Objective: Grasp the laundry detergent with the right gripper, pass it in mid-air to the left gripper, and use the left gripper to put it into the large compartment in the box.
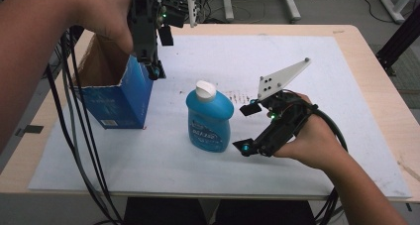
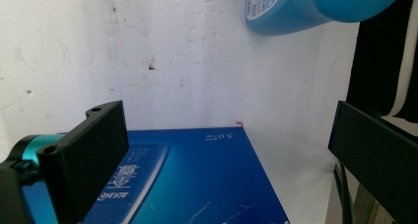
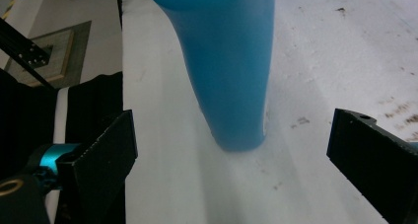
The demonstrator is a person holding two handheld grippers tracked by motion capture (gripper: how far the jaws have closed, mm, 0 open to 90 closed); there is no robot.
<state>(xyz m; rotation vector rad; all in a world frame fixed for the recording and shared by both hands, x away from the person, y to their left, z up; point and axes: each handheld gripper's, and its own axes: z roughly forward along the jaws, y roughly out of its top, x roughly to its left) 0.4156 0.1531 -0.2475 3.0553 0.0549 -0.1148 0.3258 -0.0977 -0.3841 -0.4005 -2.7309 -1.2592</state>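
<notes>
A blue bottle [image 1: 209,118] with a white cap stands upright mid-table; it also appears as the blue bottle [image 3: 226,71] and the blue bottle [image 2: 305,7]. My right gripper [image 1: 246,128] is open just right of it, its jaws wide apart and facing the bottle's lower body without touching; in the right gripper view the right gripper [image 3: 231,155] frames the bottle's base. An open-topped blue carton [image 1: 116,93] stands at the left. My left gripper [image 1: 161,55] hovers open over the carton's right wall. The left gripper [image 2: 226,155] looks down on the carton's blue printed face [image 2: 197,179].
A white foam sheet [image 1: 297,51] covers most of the wooden table [image 1: 381,101]. Black cables [image 1: 74,136] hang off the left edge beside the carton. Frame legs and more cables stand on the floor behind the table.
</notes>
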